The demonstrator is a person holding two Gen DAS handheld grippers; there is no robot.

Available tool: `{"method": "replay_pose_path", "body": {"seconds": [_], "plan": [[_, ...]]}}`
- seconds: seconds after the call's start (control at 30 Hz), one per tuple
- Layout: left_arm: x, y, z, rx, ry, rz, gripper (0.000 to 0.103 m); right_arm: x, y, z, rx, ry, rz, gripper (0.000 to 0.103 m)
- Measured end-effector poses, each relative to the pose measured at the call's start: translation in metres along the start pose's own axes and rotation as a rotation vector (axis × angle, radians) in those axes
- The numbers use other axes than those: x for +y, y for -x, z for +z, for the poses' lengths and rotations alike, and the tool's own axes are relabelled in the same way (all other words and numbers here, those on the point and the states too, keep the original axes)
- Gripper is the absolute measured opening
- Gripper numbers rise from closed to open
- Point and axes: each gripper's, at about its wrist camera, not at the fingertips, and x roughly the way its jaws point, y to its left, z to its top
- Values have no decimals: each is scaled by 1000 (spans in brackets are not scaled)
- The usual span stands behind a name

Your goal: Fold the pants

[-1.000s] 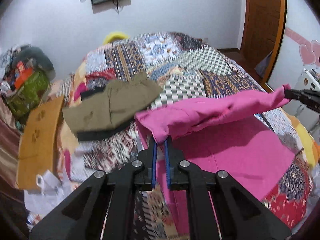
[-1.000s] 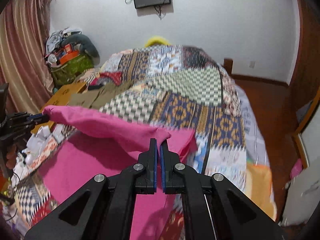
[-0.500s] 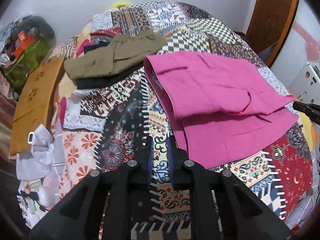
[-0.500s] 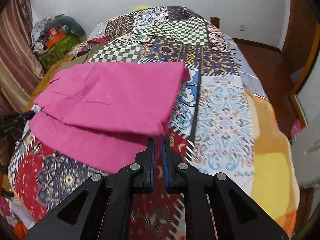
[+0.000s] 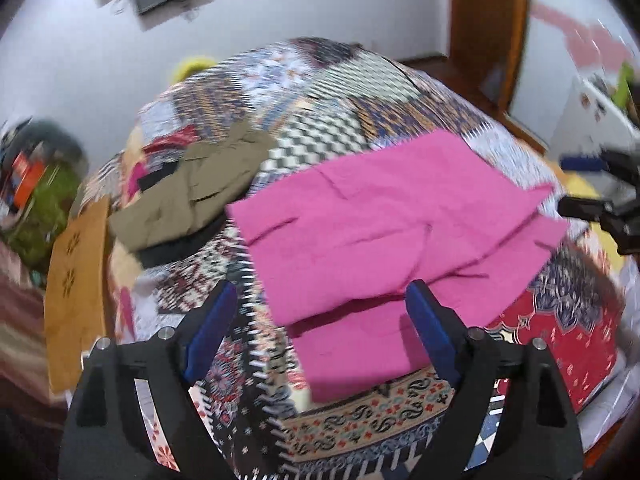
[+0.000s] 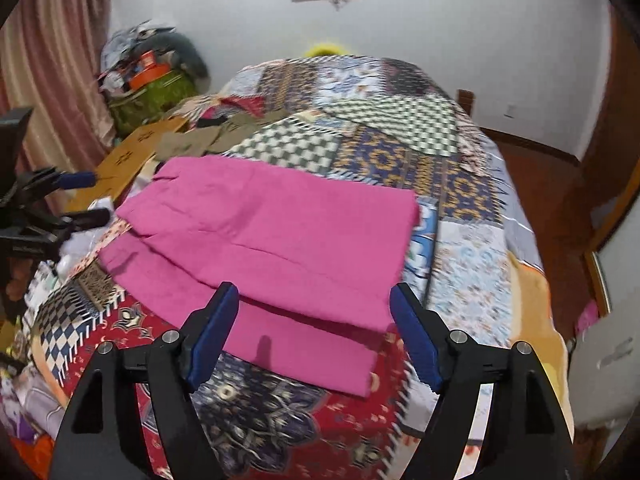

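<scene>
The pink pants [image 5: 392, 224] lie folded over on the patchwork bed cover, the upper layer set back a little from the lower one. They also show in the right wrist view [image 6: 272, 240]. My left gripper [image 5: 320, 328] is open and empty, held above the near left edge of the pants. My right gripper [image 6: 312, 324] is open and empty, held above the near right edge. Each gripper shows at the side of the other's view: the right one [image 5: 588, 188], the left one [image 6: 80, 196].
Folded olive pants [image 5: 192, 196] on a dark garment lie at the bed's far left. A brown cardboard board [image 5: 76, 284] leans beside the bed. A pile of bags and clothes [image 6: 148, 76] stands by the curtain. A wooden door [image 5: 488, 24] is at the right.
Both grippers have let go of the pink pants, which now lie folded on the bed. Both have opened wide and drawn back toward the near edge.
</scene>
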Motion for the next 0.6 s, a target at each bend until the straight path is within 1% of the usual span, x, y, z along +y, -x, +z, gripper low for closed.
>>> {"method": "replay_pose_path", "body": {"seconds": [0.07,0.2,0.3,0.33,0.4,0.47,0.6], "plan": [[-12,-14,1,29,-58,-8,87,7,-8,1,12,24,16,75],[-33,-39,3,76,-155,11,86,19,-25,2,47,56,55,75],[-40,-48,10,67,-195,26,86,27,-40,1,81,82,76,75],[-40,-50,13,67,-197,19,83,29,-46,1,94,91,83,75],[-39,-52,19,72,-196,-2,82,32,-53,2,110,105,93,75],[-38,-53,24,67,-197,-1,82,36,-62,5,130,128,106,75],[-31,-53,32,65,-170,-11,77,42,-73,12,138,159,127,75]]}}
